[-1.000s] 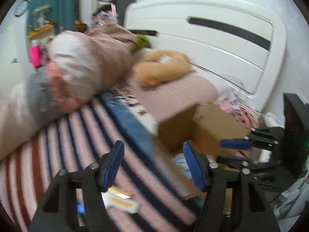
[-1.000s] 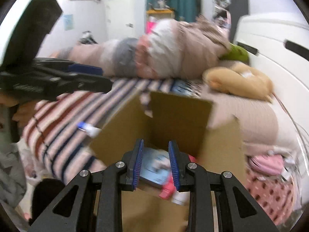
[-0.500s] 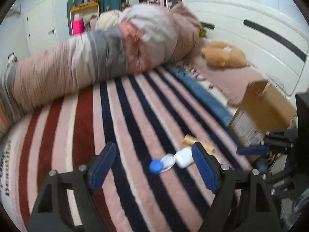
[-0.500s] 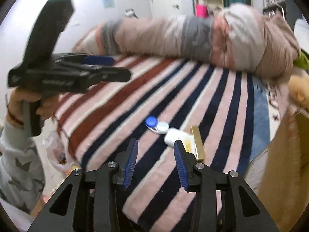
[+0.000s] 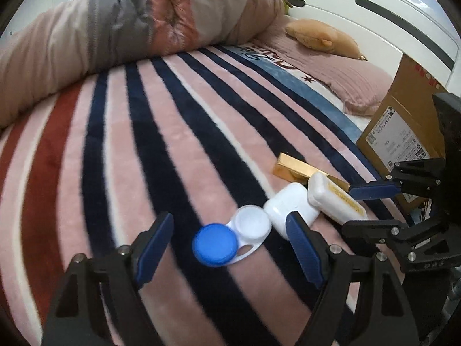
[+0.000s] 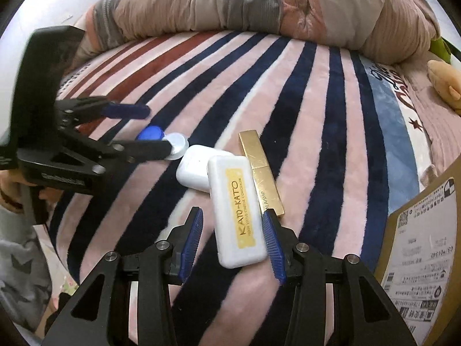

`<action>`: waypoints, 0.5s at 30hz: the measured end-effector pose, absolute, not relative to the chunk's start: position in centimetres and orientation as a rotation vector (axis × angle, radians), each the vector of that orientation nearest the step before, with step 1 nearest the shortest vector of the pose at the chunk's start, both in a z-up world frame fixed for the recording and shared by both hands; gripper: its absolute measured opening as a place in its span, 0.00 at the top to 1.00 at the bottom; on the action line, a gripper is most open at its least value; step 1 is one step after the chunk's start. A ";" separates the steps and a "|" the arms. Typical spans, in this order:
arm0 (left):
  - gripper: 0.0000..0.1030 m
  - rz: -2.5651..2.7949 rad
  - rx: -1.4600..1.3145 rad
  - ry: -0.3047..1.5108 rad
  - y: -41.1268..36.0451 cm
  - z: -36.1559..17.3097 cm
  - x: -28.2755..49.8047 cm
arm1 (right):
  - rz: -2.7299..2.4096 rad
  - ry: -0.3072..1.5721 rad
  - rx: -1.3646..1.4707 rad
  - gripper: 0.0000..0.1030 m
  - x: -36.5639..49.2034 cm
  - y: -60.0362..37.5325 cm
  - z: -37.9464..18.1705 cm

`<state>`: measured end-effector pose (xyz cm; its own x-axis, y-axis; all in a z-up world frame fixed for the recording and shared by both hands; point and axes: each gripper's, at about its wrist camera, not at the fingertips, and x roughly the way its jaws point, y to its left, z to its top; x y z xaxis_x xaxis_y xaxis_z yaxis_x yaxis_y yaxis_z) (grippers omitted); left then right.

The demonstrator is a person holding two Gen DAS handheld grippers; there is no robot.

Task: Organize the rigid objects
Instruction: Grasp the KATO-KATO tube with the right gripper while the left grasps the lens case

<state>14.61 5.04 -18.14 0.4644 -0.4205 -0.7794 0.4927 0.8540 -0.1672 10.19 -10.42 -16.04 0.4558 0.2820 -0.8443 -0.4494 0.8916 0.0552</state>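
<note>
On the pink, navy and red striped plush blanket [image 6: 305,92], close to its near edge, four small rigid items lie in a tight cluster; a white contact-lens case with one blue cap and one clear cap [image 5: 230,238] sits at the left end, touching a rounded white plastic earbud case [image 5: 289,206]; a flat white rectangular box with a yellow "KATO-KATO" label [image 6: 237,213] leans on the earbud case, and a slim gold cardboard box [image 6: 260,170] lies just beside it, touching its far side; the left gripper [image 5: 229,248] hovers with its blue-padded fingers spread wide, the lens case between them and untouched; the right gripper [image 6: 232,242] has its fingers parted fairly wide around the near end of the labelled white box, not visibly pressing it; a brown cardboard carton with printed shipping labels [image 6: 423,227] stands at the blanket's right edge; a bunched beige, grey and pink quilt [image 5: 121,28] lies along the far edge, with a tan plush toy [image 5: 322,37] on the pink pillow [image 5: 345,72] near the white headboard [image 5: 389,20].
</note>
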 end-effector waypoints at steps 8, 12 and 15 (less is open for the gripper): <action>0.61 -0.556 0.106 0.972 5.0 -18.8 13.3 | 0.464 1.011 -0.204 0.67 10.2 -10.4 -16.4; 0.70 -0.557 0.071 0.994 6.2 -18.7 12.0 | 0.467 1.002 -0.224 0.69 10.0 -10.2 -16.4; 0.71 -0.540 0.054 1.004 7.1 -18.4 10.5 | 0.514 1.012 -0.234 0.69 8.9 -10.0 -16.0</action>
<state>10.48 7.06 -18.43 0.4182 -0.4057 -0.8127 0.4541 0.8683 -0.1998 8.93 -9.96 -15.98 0.4244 0.3007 -0.8541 -0.5125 0.8574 0.0472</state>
